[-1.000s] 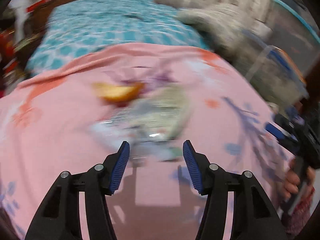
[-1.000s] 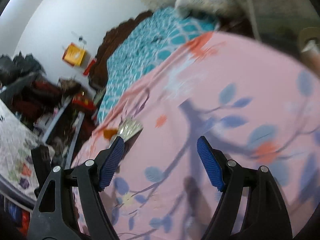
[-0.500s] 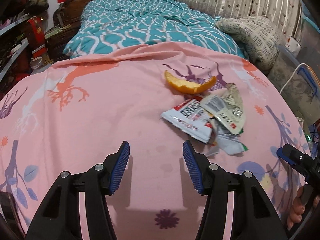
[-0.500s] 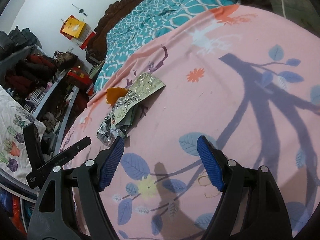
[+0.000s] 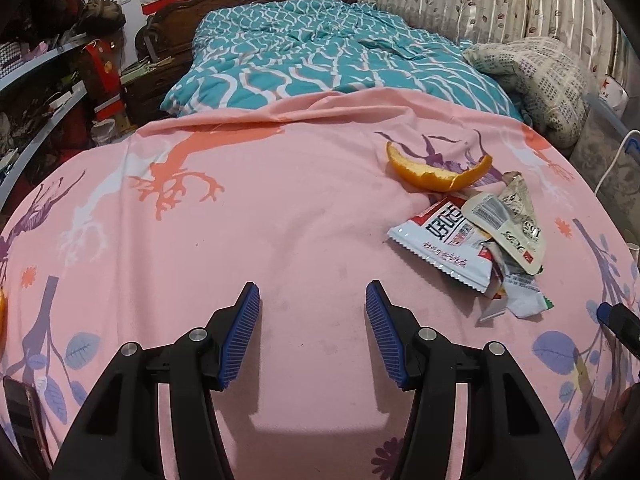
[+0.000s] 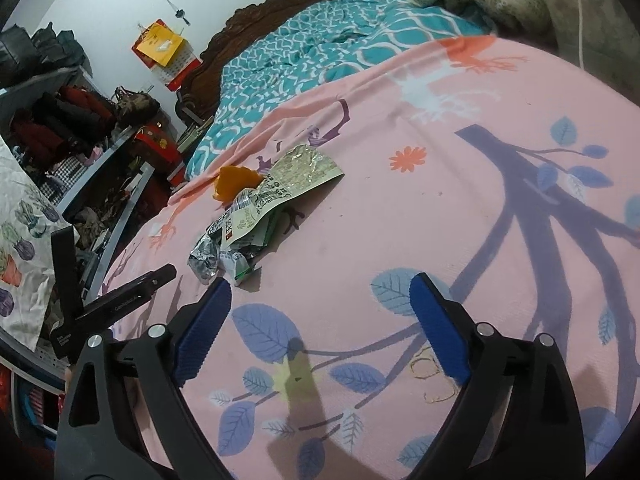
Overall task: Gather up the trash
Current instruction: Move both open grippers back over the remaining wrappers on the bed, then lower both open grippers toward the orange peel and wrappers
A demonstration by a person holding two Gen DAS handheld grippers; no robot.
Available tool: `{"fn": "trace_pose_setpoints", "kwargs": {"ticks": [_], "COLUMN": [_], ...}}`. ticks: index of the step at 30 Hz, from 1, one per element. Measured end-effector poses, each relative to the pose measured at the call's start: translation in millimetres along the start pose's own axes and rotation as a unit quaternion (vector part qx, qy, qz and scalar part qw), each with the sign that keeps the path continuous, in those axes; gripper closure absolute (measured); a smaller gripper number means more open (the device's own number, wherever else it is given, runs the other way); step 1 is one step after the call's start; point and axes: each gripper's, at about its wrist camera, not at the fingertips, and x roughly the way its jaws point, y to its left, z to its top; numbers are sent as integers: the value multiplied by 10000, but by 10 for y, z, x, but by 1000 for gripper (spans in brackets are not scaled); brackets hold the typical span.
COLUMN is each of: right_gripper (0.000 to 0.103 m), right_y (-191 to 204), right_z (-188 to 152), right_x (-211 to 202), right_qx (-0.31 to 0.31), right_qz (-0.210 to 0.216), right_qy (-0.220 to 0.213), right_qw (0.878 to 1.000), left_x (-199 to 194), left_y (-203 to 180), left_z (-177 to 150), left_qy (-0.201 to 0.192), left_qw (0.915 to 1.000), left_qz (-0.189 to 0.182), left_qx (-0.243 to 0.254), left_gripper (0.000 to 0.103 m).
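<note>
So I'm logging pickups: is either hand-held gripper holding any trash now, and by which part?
Nothing is held. The left hand-held gripper and right hand-held gripper are both open over bare sheet; the wrappers and peel lie untouched.

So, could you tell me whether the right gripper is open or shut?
Open: the right gripper has just widened, with only pink sheet between its pads.

On my left gripper (image 5: 312,332) I see black angular arms, ribbed blue pads (image 5: 240,336) and round silver screws (image 5: 199,335). My right gripper (image 6: 320,320) is built the same: blue pads at ten and two o'clock, black frames, silver screws (image 6: 156,331) on the knuckles.
</note>
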Motion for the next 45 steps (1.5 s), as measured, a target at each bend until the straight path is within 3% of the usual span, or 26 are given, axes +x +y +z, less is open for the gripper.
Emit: {"fn": "trace_pose_setpoints", "kwargs": {"ticks": [6, 24, 39, 45], "right_gripper": [4, 4, 4, 4], "right_y": [21, 7, -5, -37], "right_z": [14, 8, 5, -16], "right_x": [32, 32, 11, -30], "right_qx": [-88, -70, 9, 184], "right_qz": [134, 150, 204, 304], "right_qy": [87, 52, 2, -74], "right_qw": [9998, 9998, 9998, 9993], "left_x": [27, 60, 99, 133], "left_y": [25, -36, -25, -11], "left_z": [-6, -34, -22, -5], "left_qy": [37, 108, 229, 334], "left_qw": [10000, 9998, 9997, 9994], "left_qz": [7, 174, 76, -94], "left_qx": [-54, 61, 52, 27], "left_gripper": [50, 45, 25, 8]}}
